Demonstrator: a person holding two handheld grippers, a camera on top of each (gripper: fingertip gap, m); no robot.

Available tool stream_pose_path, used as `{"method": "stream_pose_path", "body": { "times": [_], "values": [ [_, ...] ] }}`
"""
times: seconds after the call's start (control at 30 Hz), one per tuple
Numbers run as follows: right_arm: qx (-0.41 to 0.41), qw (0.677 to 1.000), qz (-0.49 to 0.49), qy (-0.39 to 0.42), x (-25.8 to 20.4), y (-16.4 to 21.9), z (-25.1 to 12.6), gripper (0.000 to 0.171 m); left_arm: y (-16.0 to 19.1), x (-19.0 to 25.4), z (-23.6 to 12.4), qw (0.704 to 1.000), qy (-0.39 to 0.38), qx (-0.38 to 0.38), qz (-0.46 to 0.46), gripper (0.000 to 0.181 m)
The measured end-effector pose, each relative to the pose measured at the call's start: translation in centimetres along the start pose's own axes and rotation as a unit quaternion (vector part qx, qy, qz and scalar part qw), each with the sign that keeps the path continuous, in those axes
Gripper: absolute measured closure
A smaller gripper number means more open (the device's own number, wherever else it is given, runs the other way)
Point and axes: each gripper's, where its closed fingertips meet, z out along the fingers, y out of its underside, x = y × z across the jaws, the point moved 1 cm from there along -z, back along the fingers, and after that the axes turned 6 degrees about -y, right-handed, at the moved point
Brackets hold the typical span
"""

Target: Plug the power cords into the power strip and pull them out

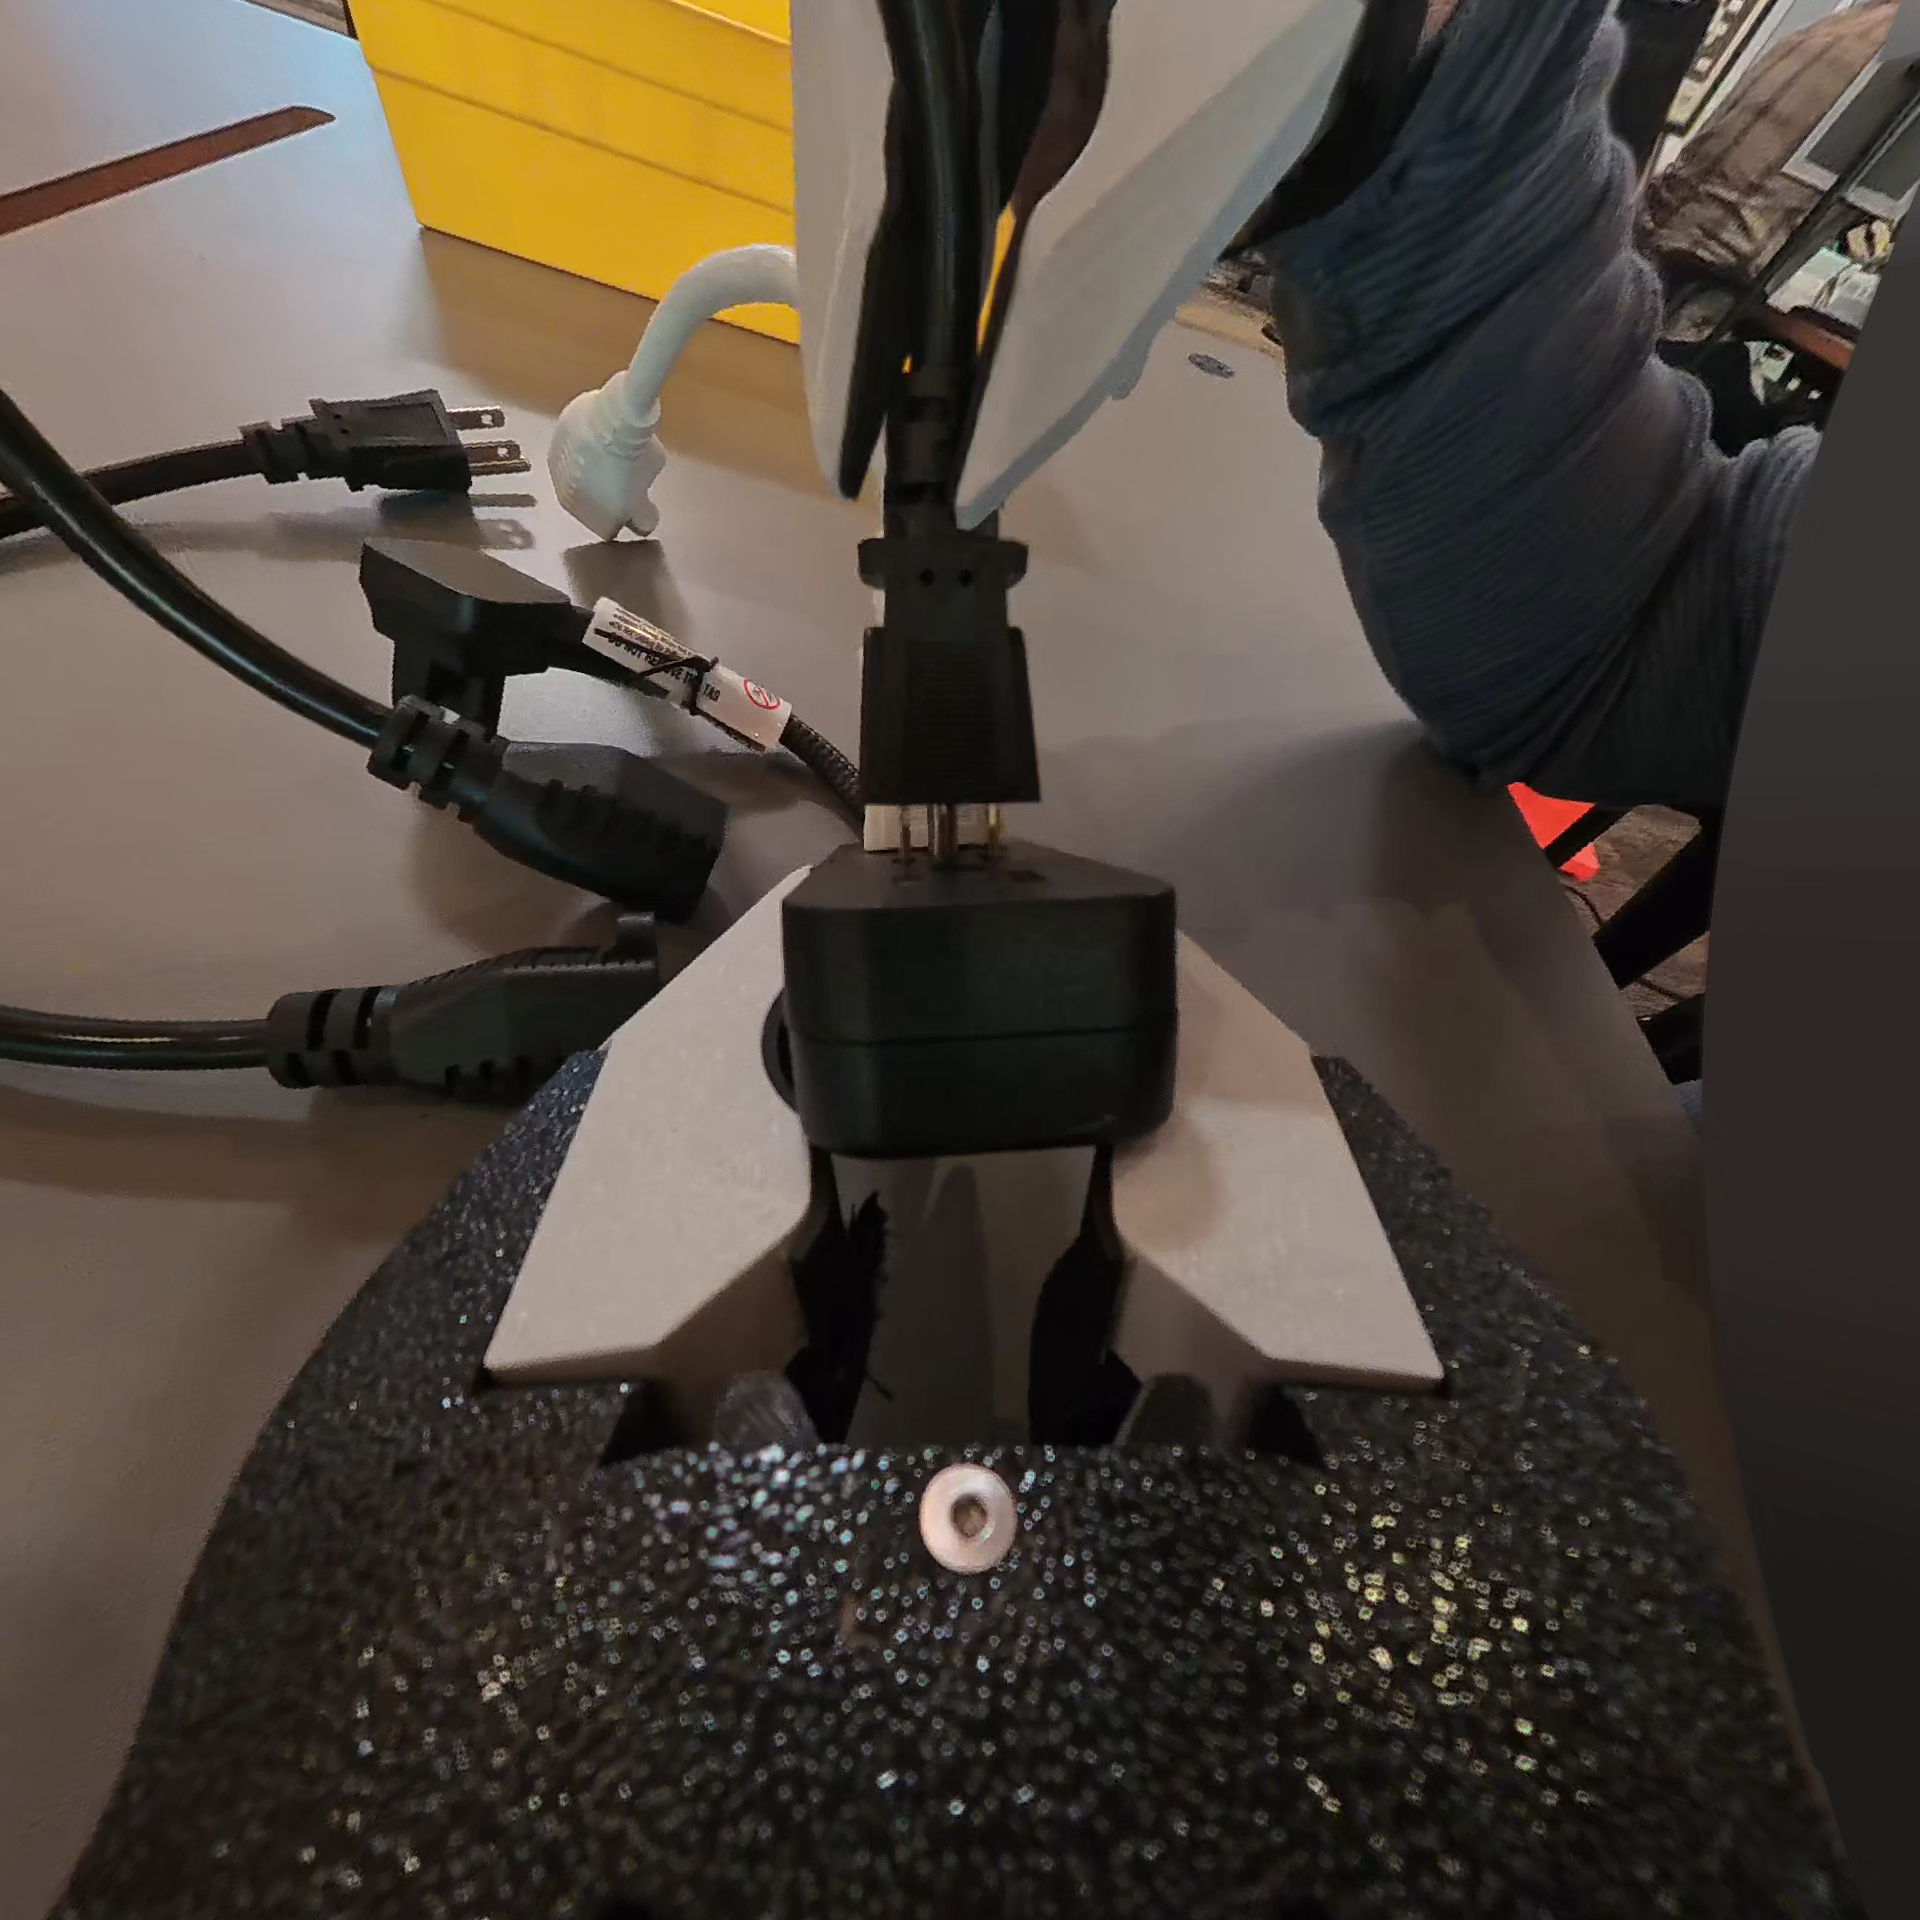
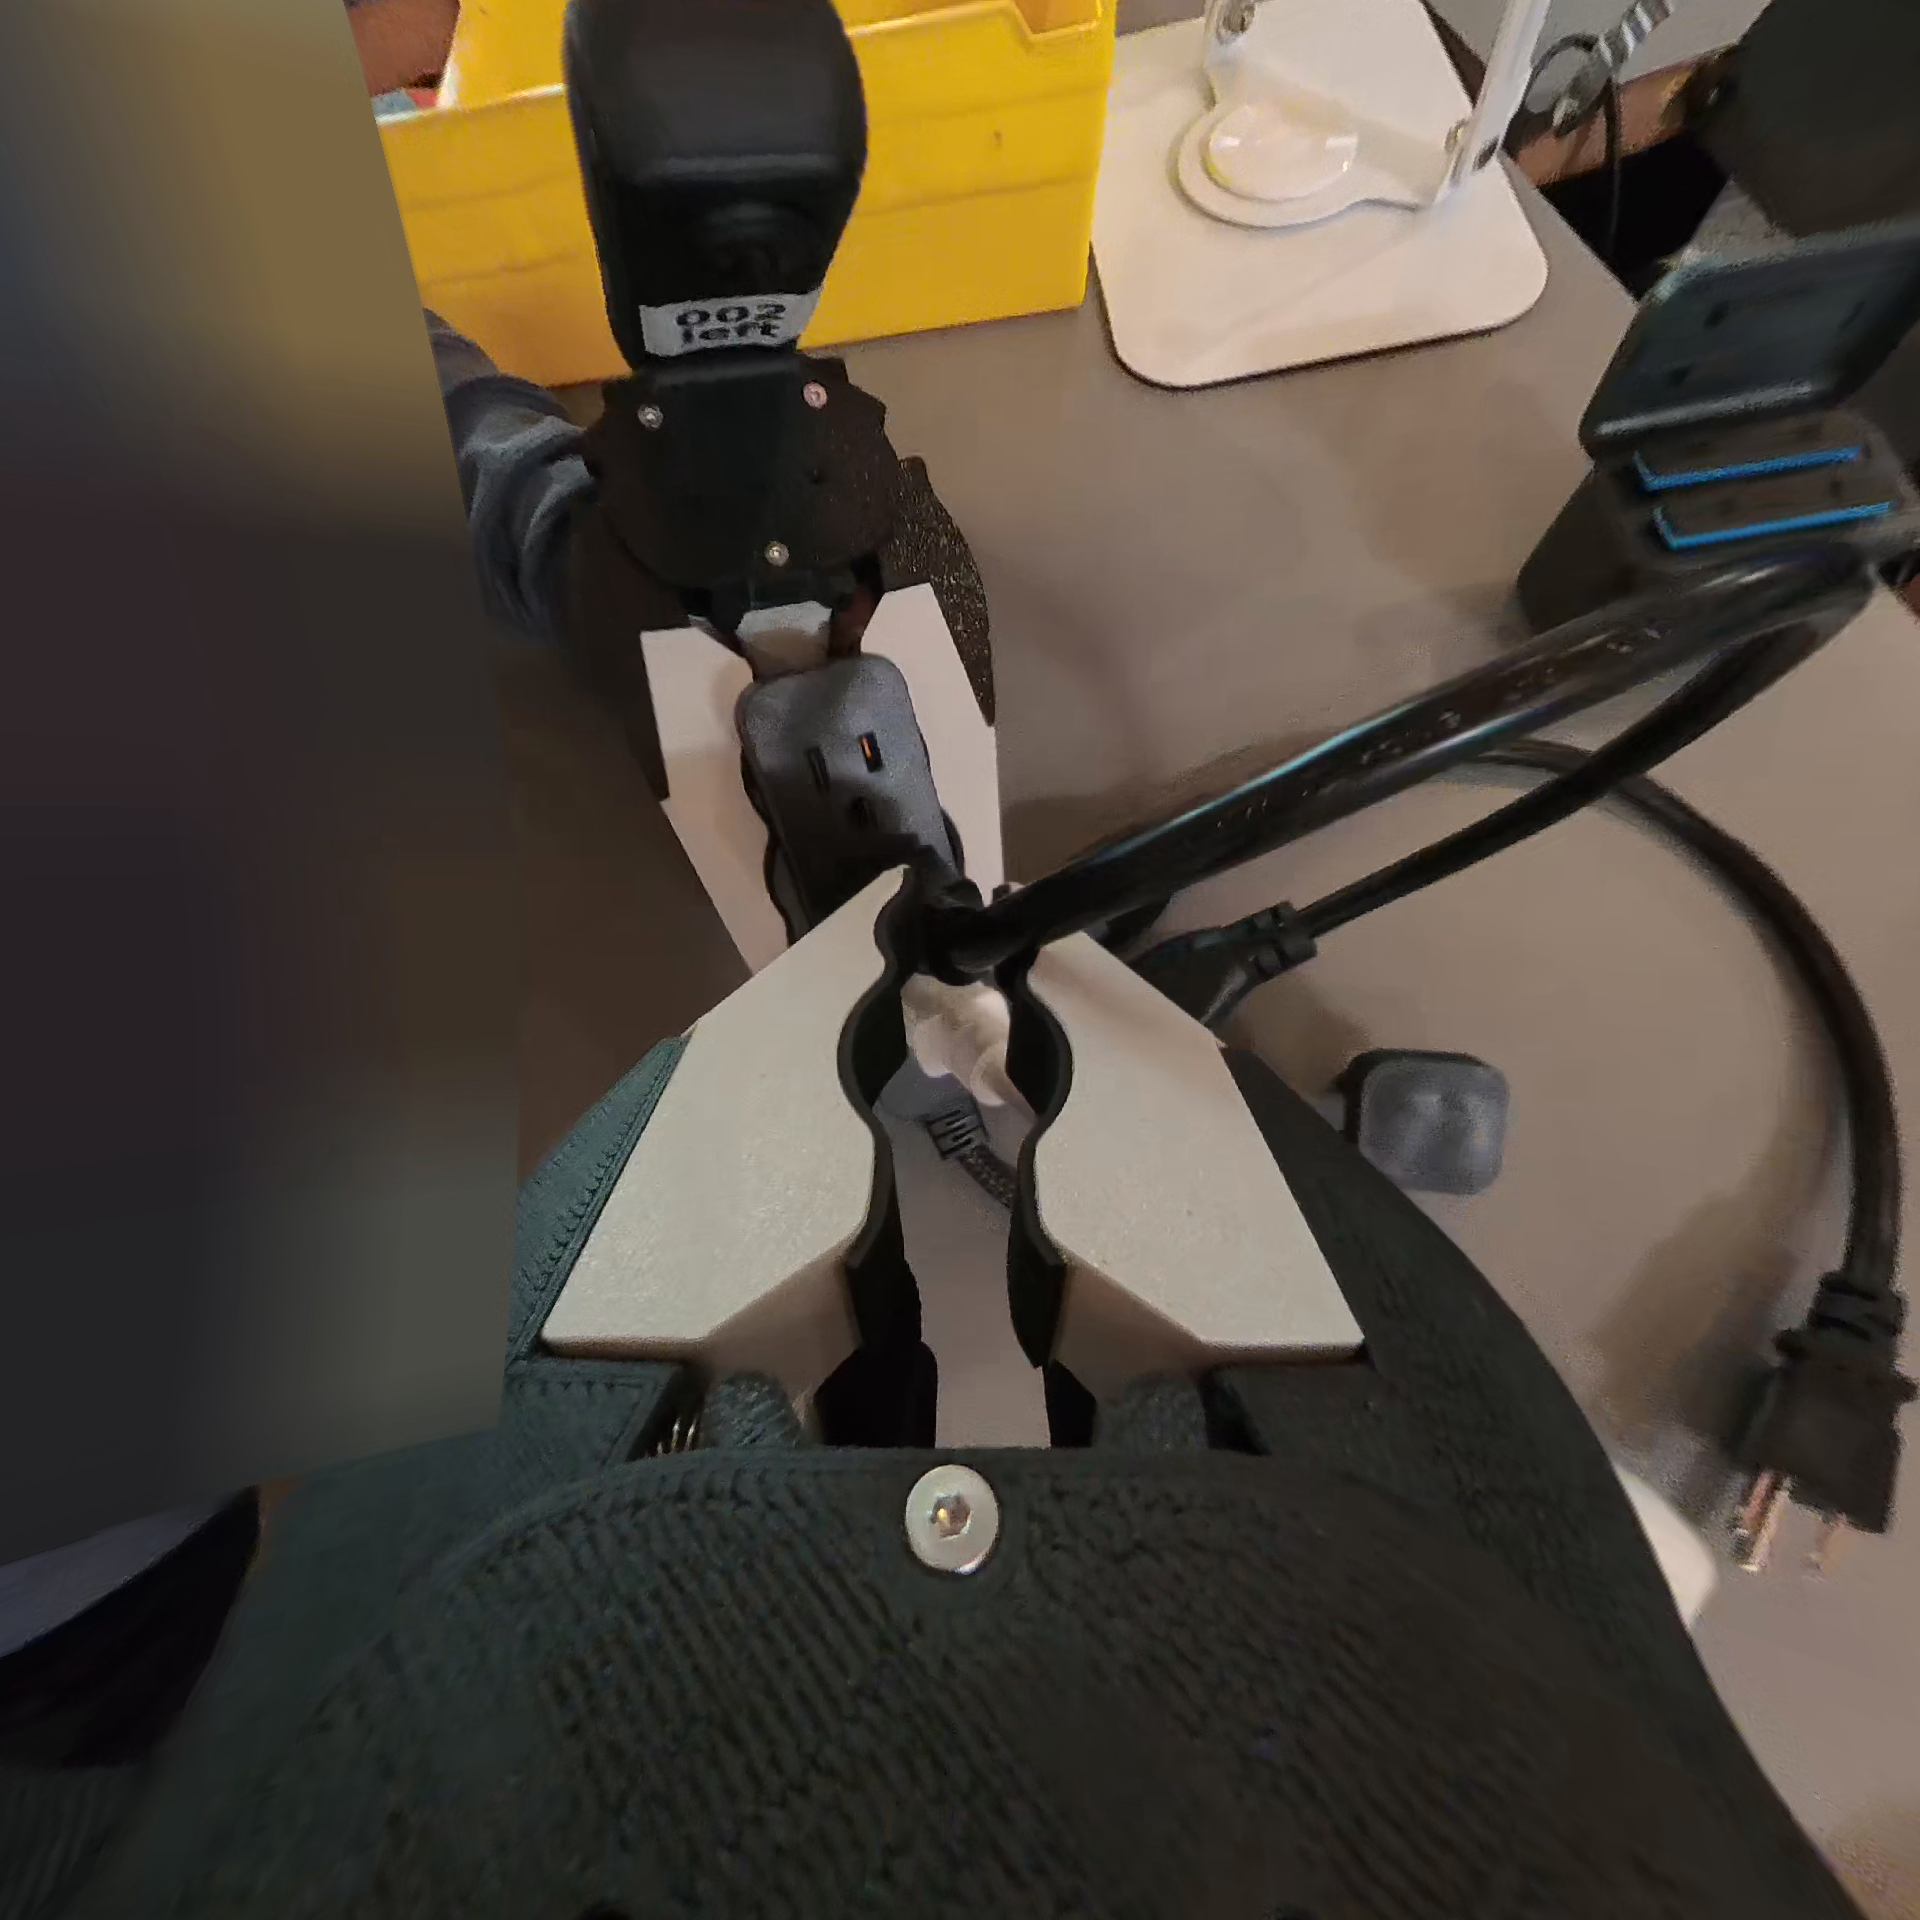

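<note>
In the left wrist view my left gripper (image 1: pixel 977 977) is shut on the end of the black power strip (image 1: pixel 977 1039) and holds it with the outlets facing up. My right gripper (image 1: pixel 920 488) comes down from above, shut on a black power cord (image 1: pixel 930 312) just behind its plug (image 1: pixel 945 707). The plug stands upright on the strip, with its metal prongs (image 1: pixel 945 831) partly showing above the outlet. In the right wrist view my right gripper (image 2: pixel 961 930) pinches the cord (image 2: pixel 1351 769), and the strip (image 2: pixel 842 769) sits between the left gripper's grey fingers (image 2: pixel 717 748).
Several loose plugs lie on the grey table at left: a black three-prong plug (image 1: pixel 384 442), a white plug (image 1: pixel 613 457), a tagged flat plug (image 1: pixel 468 613). A yellow bin (image 1: pixel 582 135) stands behind. A white stand base (image 2: pixel 1309 239) and a black block with blue ports (image 2: pixel 1745 468) stand at right. The gap from one gripper's tips to the other's is roughly 7 cm.
</note>
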Motion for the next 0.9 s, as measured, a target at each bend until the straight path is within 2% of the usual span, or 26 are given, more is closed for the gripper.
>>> {"method": "stream_pose_path", "body": {
  "times": [0.1, 0.27, 0.4, 0.57, 0.7, 0.9],
  "values": [
    [0.013, 1.000, 0.022, -0.009, 0.0, 0.3, -0.1, 0.159, 0.1, 0.0, 0.0, 1.000, 0.002, -0.003, 0.000, 0.132],
    [0.004, 1.000, -0.001, -0.002, -0.1, -0.7, 0.4, 0.159, 0.1, 0.0, 0.0, 1.000, 0.003, -0.003, -0.005, 0.131],
    [0.018, 0.999, 0.028, -0.026, -0.1, 0.2, 0.0, 0.159, 0.1, 0.0, 0.1, 1.000, 0.002, -0.004, -0.002, 0.132],
    [-0.004, 1.000, 0.007, 0.003, 0.1, -0.6, 0.5, 0.160, 0.1, -0.1, 0.1, 1.000, 0.004, -0.005, -0.008, 0.132],
    [0.013, 0.999, 0.032, -0.010, 0.2, -0.2, 0.4, 0.160, 0.2, 0.0, 0.1, 1.000, -0.003, -0.006, 0.002, 0.133],
    [0.003, 1.000, 0.017, 0.004, 0.4, -0.6, 1.1, 0.161, 0.2, 0.0, 0.2, 1.000, -0.002, -0.009, 0.000, 0.134]
  ]
}}
